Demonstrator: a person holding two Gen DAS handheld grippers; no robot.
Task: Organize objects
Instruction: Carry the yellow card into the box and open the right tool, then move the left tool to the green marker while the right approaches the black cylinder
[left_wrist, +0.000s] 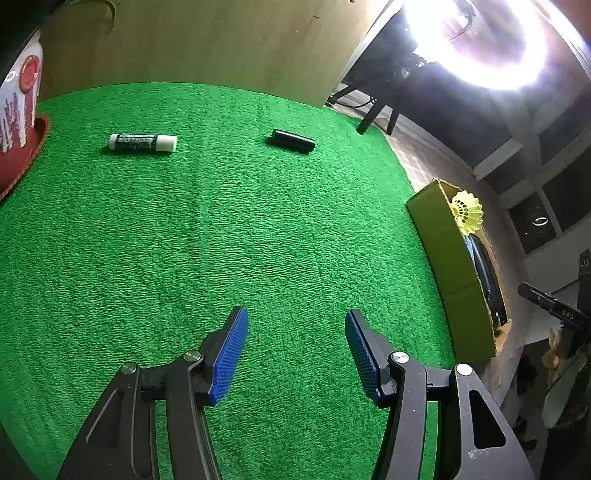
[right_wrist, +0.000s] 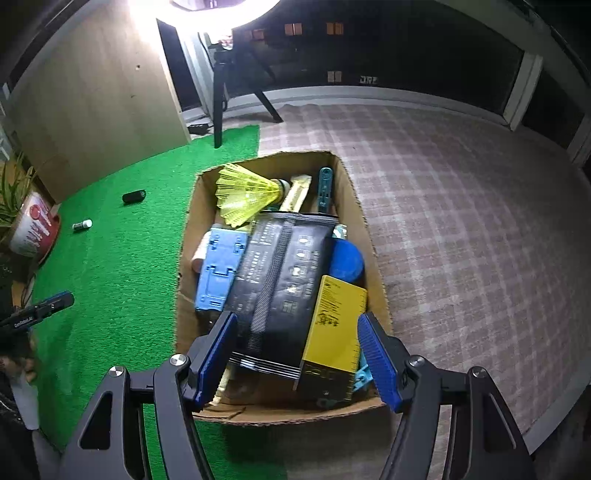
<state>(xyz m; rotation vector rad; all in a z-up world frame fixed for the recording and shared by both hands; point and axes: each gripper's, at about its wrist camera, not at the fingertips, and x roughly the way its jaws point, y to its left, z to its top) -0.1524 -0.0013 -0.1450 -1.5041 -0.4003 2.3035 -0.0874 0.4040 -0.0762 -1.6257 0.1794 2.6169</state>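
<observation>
My left gripper (left_wrist: 295, 312) hangs open over the green mat (left_wrist: 221, 240) with nothing between its blue pads. On the mat farther off lie a white-capped tube (left_wrist: 142, 142) and a small black cylinder (left_wrist: 293, 140). My right gripper (right_wrist: 298, 315) is open above the cardboard box (right_wrist: 188, 258). Under it lie a black pack (right_wrist: 284, 280) and a yellow box (right_wrist: 336, 325), and the pads do not press on them. Also in the box are a yellow shuttlecock (right_wrist: 243, 195), a blue plastic piece (right_wrist: 219, 269), a blue round lid (right_wrist: 345, 260) and a teal tool (right_wrist: 325, 188).
A red and white container (left_wrist: 18, 122) stands at the mat's left edge. A wooden panel (left_wrist: 221, 44) closes off the back. A light stand's tripod (right_wrist: 221, 92) stands past the mat. A checked carpet (right_wrist: 461, 221) spreads to the right of the box.
</observation>
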